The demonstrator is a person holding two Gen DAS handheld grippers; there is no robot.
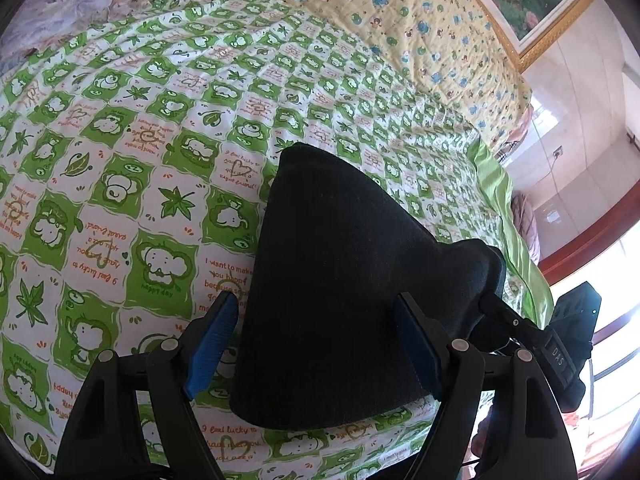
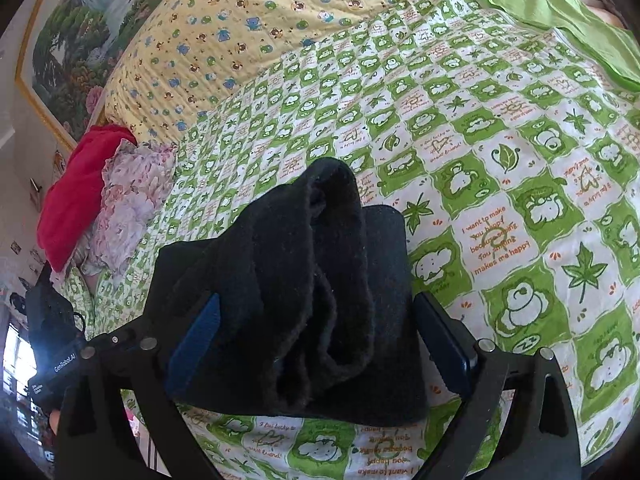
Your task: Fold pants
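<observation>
The black pants (image 1: 332, 280) lie folded into a compact bundle on the green-and-white checked bedsheet (image 1: 120, 160). In the left wrist view my left gripper (image 1: 316, 344) is open, its blue pads either side of the bundle's near end. In the right wrist view the pants (image 2: 304, 292) show stacked, rumpled layers. My right gripper (image 2: 320, 344) is open and straddles the bundle. The other gripper's black body shows at the right edge of the left view (image 1: 560, 340) and the left edge of the right view (image 2: 60, 344). I cannot tell if any pad touches the cloth.
A yellow quilt with small animal prints (image 1: 380, 8) lies at the bed's far end. A floral pillow (image 2: 128, 204) and a red cloth (image 2: 76, 192) sit at the bed's side. A plain green strip (image 1: 504, 208) borders the sheet's edge. A framed landscape painting (image 2: 72, 40) hangs on the wall.
</observation>
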